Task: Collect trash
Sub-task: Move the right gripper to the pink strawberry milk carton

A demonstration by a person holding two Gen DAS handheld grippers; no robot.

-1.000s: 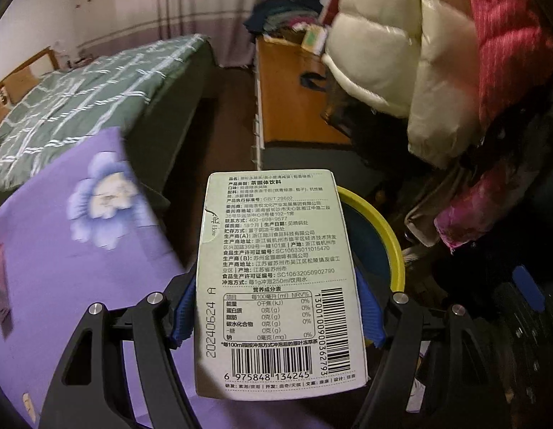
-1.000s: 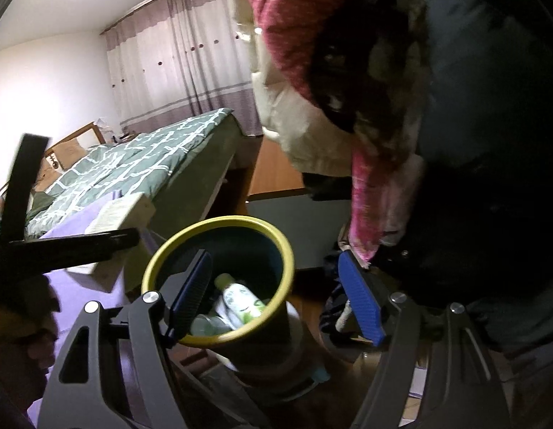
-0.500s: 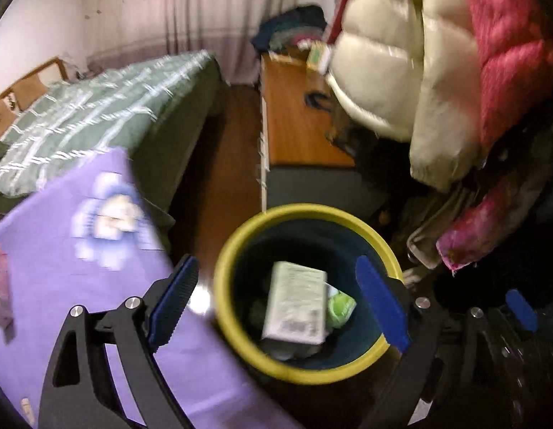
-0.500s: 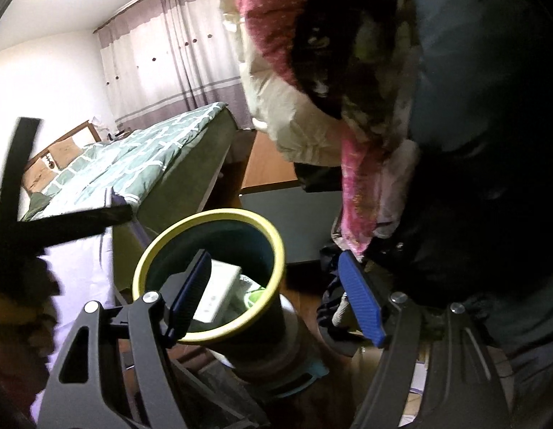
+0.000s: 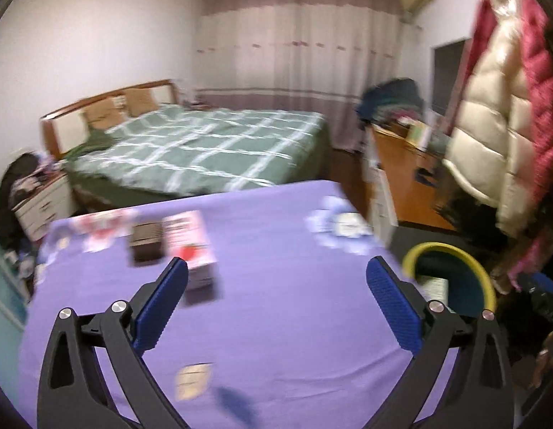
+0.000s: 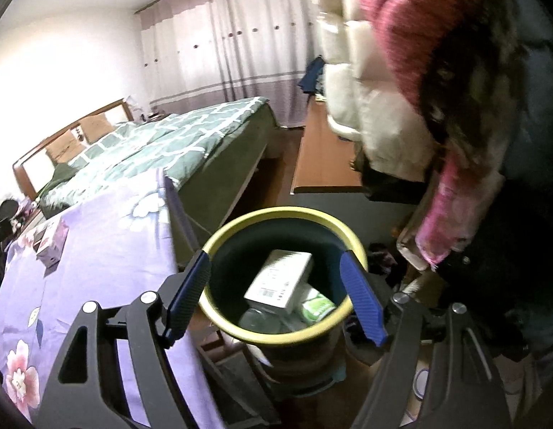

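two views, each in turn;
left wrist: left gripper point(image 5: 276, 279) jaws have just been opening, now wide and empty over the purple cloth point(image 5: 276, 321); pink box point(image 5: 190, 246) left of centre; small card point(image 5: 194, 380) low; bin point(image 5: 451, 279) right edge
right wrist: right gripper point(image 6: 276, 286) jaws wide, empty, framing the bin point(image 6: 276, 336); white carton point(image 6: 280, 282) inside
risk: blurred view, so a hasty reach could knock the pink box off

Yellow-rimmed bin point(image 6: 282, 336), purple floral cloth point(image 5: 276, 236)
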